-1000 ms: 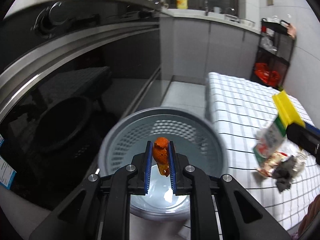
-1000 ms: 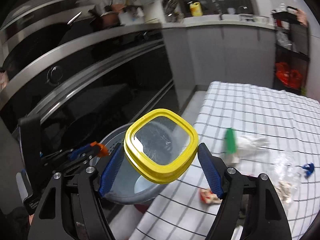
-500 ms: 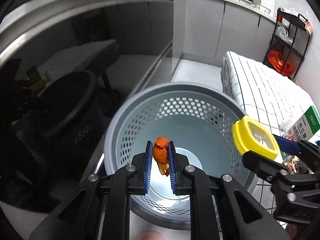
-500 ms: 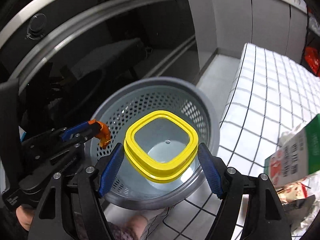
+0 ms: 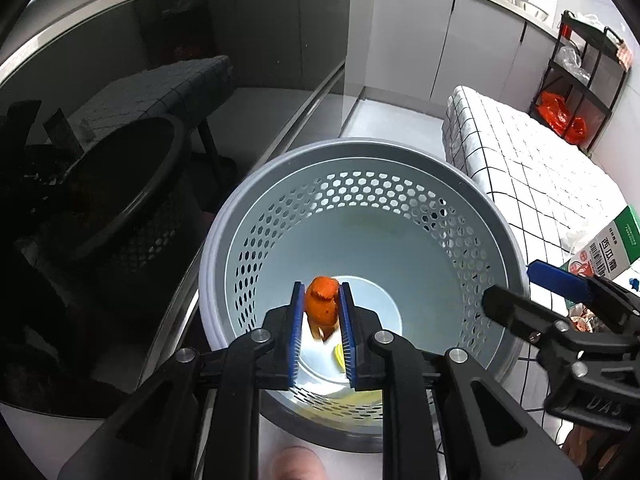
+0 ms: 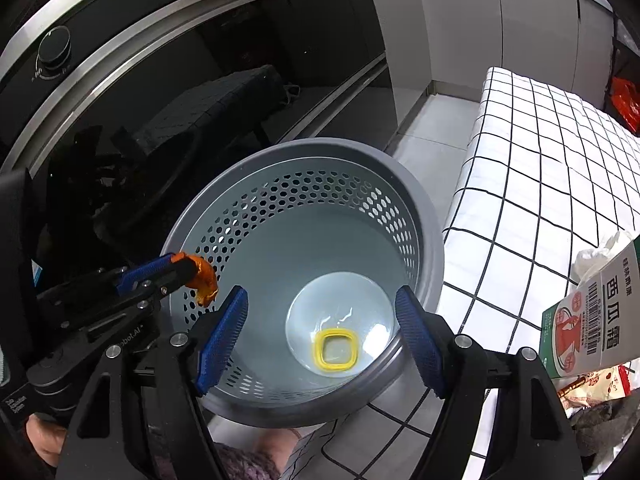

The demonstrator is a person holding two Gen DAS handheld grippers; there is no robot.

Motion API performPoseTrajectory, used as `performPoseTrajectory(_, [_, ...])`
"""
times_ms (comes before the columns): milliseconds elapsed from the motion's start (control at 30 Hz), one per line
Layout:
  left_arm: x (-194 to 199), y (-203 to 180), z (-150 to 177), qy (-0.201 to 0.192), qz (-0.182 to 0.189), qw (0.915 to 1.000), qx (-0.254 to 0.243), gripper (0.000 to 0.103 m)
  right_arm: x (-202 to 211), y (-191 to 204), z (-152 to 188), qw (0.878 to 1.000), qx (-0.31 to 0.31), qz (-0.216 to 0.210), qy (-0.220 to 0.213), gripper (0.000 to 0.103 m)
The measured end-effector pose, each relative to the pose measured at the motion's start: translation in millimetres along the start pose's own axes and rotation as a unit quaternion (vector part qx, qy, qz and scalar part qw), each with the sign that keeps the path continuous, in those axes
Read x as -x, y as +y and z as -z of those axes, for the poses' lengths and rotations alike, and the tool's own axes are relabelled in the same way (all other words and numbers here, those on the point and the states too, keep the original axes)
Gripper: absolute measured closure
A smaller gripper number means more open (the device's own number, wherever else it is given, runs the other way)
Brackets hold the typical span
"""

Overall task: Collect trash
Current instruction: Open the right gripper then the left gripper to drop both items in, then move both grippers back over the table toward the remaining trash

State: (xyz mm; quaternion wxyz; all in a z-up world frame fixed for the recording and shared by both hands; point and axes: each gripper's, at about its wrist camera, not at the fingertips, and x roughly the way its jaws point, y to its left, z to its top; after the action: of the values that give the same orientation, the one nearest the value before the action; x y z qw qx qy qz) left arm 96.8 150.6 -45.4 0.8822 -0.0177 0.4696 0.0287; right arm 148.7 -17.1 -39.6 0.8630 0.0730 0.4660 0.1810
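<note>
1. The yellow lid [image 6: 335,350] has just dropped. It now lies flat at the bottom of the grey bin [image 6: 428,240], right below the right gripper [image 6: 320,336]. One piece of trash is done.

2. The right gripper has its jaws wide apart with nothing between them. Half a second ago the yellow lid sat between those same blue pads [image 6: 222,340].

3. The left gripper [image 5: 321,334] is over the bin too. Its jaws are opening now, and the orange peel [image 5: 321,306] is between the blue pads. It looks like it is about to fall in, but it has not dropped yet.

4. A second ago both grippers were higher and farther back, and the bin looked small. Now both point down into the bin and its holes are easy to see.

5. The peel is just left of the right gripper, over the bin's near wall.

6. More trash waits on the checked cloth [image 6: 540,168], off to the right of both grippers: a green and white carton [image 6: 592,312] and some wrappers beside it.
</note>
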Motion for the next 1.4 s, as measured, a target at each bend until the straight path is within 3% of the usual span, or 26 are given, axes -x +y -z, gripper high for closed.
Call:
performPoseTrajectory(167, [4.1, 2.1, -0.6, -0.011, -0.007, 0.9999, 0.004, 0.059, 2.8, 0.0, 1.2, 1.0, 0.001, 0.001, -0.004, 0.029])
performPoseTrajectory(567, [10.3, -0.1, 1.2, -0.023, -0.016, 0.9996, 0.002, 0.058, 13.4, -0.1, 8.4, 1.0, 0.003, 0.001, -0.021, 0.029])
performPoseTrajectory(733, [17.3, -5.9, 5.0, -0.032, -0.011, 0.9994, -0.001, 0.051, 26.5, 1.7, 16.6, 0.999, 0.004, 0.004, -0.037, 0.029])
performPoseTrajectory(1133, [35.8, -22.1, 16.0, -0.058, 0.001, 0.9983, -0.008, 0.046, 78.8, -5.2, 43.9, 0.996, -0.004, 0.026, -0.089, 0.029])
performPoseTrajectory(1400, [50.0, -47.5, 24.3, -0.077, 0.021, 0.9965, -0.027, 0.043, 116.3, -35.5, 74.0, 0.991, -0.038, 0.062, -0.112, 0.029])
